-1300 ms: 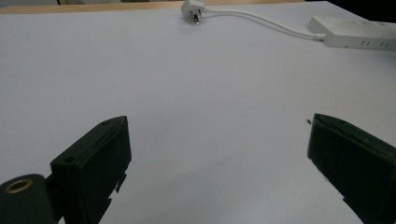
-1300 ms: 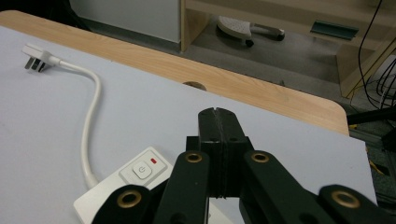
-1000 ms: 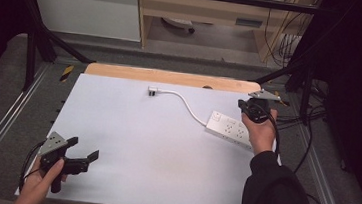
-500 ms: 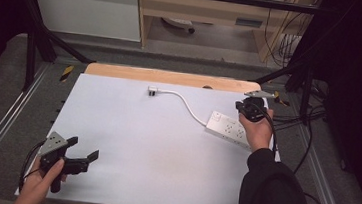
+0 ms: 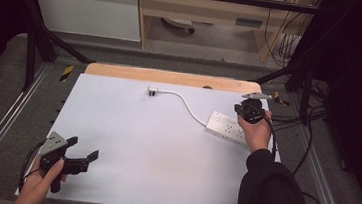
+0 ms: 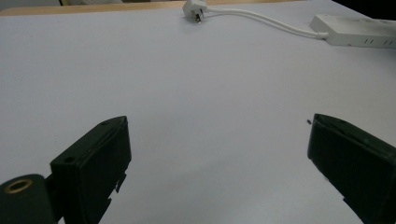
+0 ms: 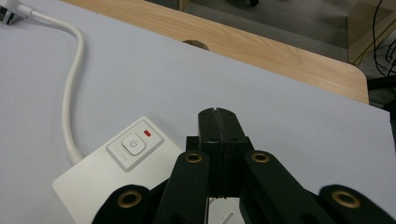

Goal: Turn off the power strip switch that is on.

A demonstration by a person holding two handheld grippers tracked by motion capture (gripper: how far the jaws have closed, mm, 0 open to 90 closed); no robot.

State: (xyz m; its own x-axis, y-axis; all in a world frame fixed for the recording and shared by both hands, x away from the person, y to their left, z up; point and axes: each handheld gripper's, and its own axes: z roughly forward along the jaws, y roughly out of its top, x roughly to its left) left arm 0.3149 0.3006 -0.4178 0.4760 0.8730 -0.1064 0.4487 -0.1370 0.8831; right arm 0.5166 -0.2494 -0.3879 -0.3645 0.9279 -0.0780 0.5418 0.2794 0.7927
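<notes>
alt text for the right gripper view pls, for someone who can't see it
The right gripper, its black jaws shut with nothing between them, hovers over a white power strip beside its switch. The strip's white cord curves away over the white table.

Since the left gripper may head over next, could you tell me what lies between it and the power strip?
Only bare white table: the high view shows nothing between the left gripper and the power strip.

Right gripper [image 5: 251,110] hovers over the white power strip [image 5: 225,128]; left gripper [image 5: 83,154] well apart.
</notes>
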